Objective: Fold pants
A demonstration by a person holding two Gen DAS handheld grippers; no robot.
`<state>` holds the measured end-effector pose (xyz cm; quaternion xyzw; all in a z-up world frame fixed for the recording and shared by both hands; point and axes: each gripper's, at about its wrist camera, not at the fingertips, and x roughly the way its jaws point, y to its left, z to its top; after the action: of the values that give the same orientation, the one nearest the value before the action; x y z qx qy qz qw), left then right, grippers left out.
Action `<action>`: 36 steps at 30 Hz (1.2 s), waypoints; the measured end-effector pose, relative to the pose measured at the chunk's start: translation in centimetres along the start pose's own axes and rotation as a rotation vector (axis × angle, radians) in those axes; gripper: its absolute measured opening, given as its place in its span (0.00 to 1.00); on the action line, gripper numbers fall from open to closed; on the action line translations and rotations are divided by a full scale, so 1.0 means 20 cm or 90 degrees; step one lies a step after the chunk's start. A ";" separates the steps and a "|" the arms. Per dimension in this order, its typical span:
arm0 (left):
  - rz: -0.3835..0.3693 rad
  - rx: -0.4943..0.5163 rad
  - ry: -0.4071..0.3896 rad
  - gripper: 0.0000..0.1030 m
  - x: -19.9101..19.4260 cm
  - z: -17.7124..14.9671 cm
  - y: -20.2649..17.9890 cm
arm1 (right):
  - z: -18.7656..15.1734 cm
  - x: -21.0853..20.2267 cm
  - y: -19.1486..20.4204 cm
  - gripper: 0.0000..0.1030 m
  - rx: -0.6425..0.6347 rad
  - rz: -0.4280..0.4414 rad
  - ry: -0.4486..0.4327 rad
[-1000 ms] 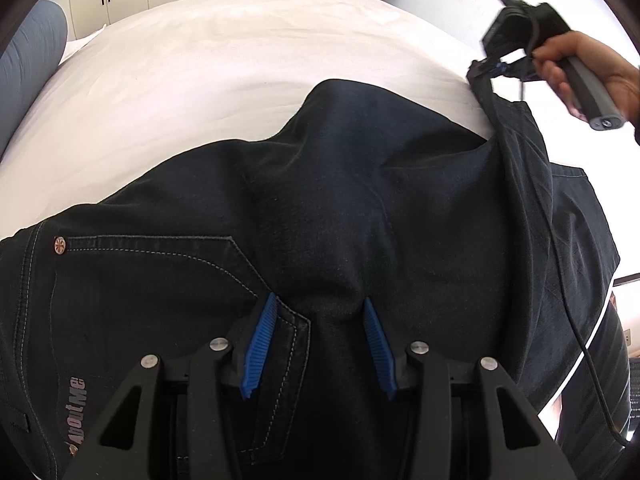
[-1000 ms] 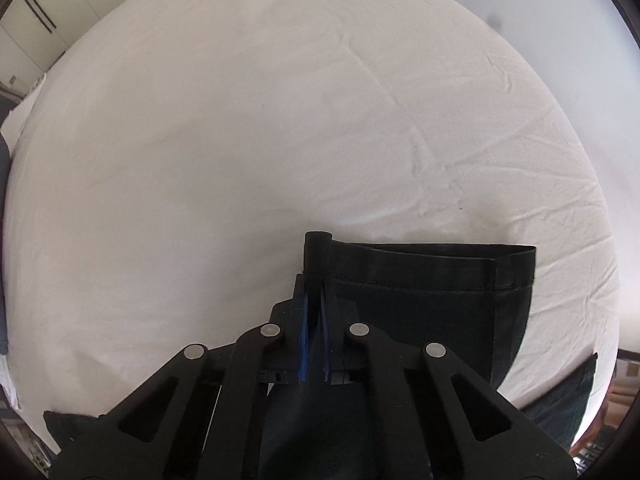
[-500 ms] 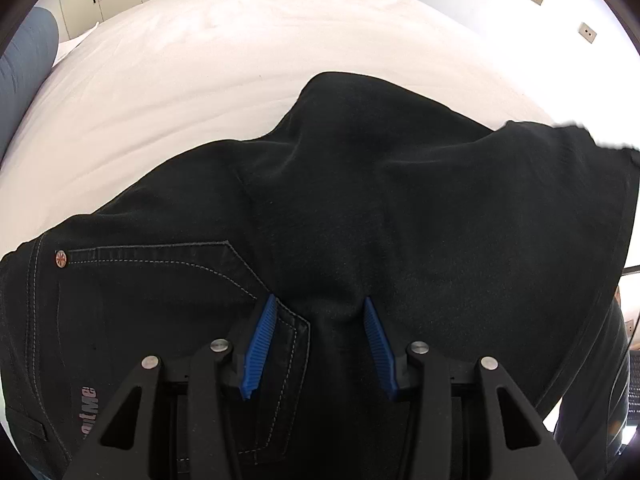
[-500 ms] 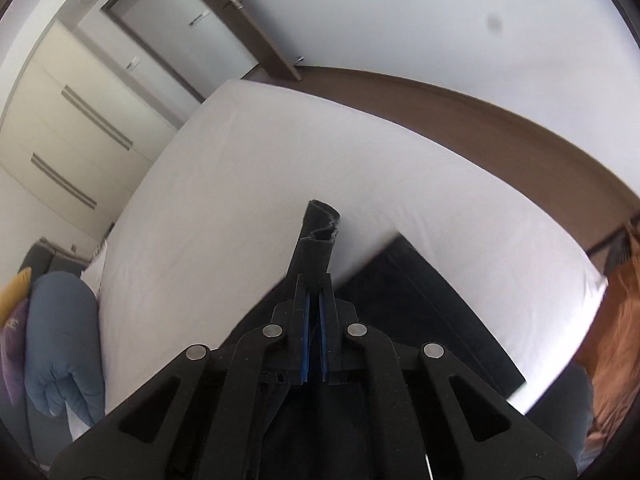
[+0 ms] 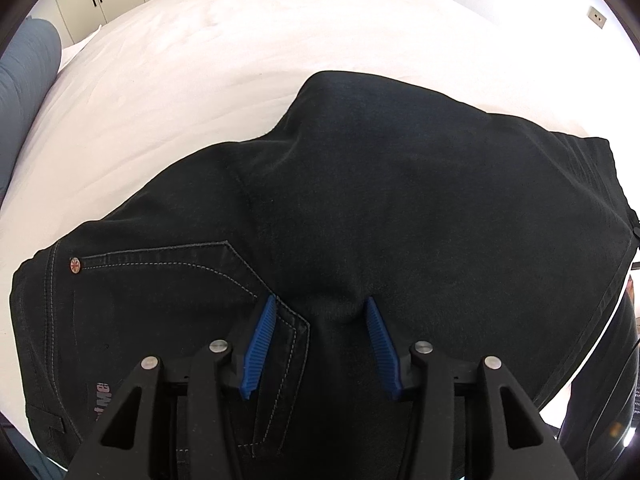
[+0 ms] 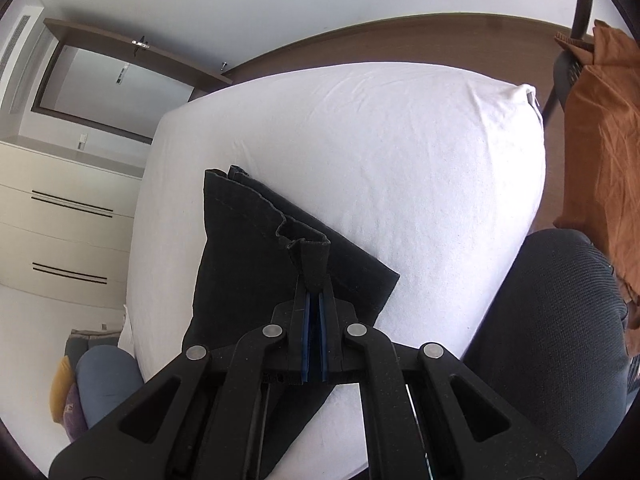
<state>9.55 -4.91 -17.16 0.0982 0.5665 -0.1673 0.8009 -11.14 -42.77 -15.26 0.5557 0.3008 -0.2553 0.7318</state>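
The right gripper [image 6: 314, 304] has its blue pads pressed close together on a bunched strip of black fabric at the hem of one leg of the pants [image 6: 256, 248]; the hem edge sticks up just past the fingertips, ragged and folded on itself. From there the leg hangs and drapes down to the left of the gripper over the white bed [image 6: 400, 152]. This gripper tilts downward across the mattress toward its far corner, and the view is rolled, so the cupboard drawers [image 6: 68, 220] at the left appear sideways. The left gripper [image 5: 320, 340] points steeply down onto the seat of the pants [image 5: 360, 208], its blue pads [image 5: 258, 352] set apart with a raised ridge of black cloth between them; the jaws are opening a little, and the pads sit against the sides of that ridge without clearly squeezing it. The left pad lies at the corner of a back pocket [image 5: 180, 280] outlined in pale stitching. A small round rivet [image 5: 75, 265] marks the pocket's upper corner. Lower left, pink lettering on the cloth is partly cut off and reads only as "Me". The pants lie spread across the bed, one leg doubled over the top. A grey-blue pillow [image 5: 24, 80] rests at the left edge.
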 end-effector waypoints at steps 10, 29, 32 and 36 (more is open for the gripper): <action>0.004 0.021 0.012 0.53 -0.01 -0.06 0.00 | -0.03 -0.07 -0.12 0.02 0.025 -0.002 0.019; -0.012 -0.014 -0.020 0.59 -0.01 -0.23 0.04 | 0.09 -0.37 0.22 0.39 -0.141 0.062 -0.053; -0.009 -0.020 -0.022 0.59 0.00 -0.25 0.05 | -0.17 -0.10 0.51 0.37 -0.221 0.181 0.089; -0.015 -0.029 -0.028 0.59 0.01 -0.25 0.06 | -0.45 0.25 0.65 0.37 -0.276 0.203 0.230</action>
<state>5.70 -1.99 -19.03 0.0691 0.5534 -0.1660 0.8133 0.15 -30.98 -12.16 0.4632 0.3827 0.0355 0.7986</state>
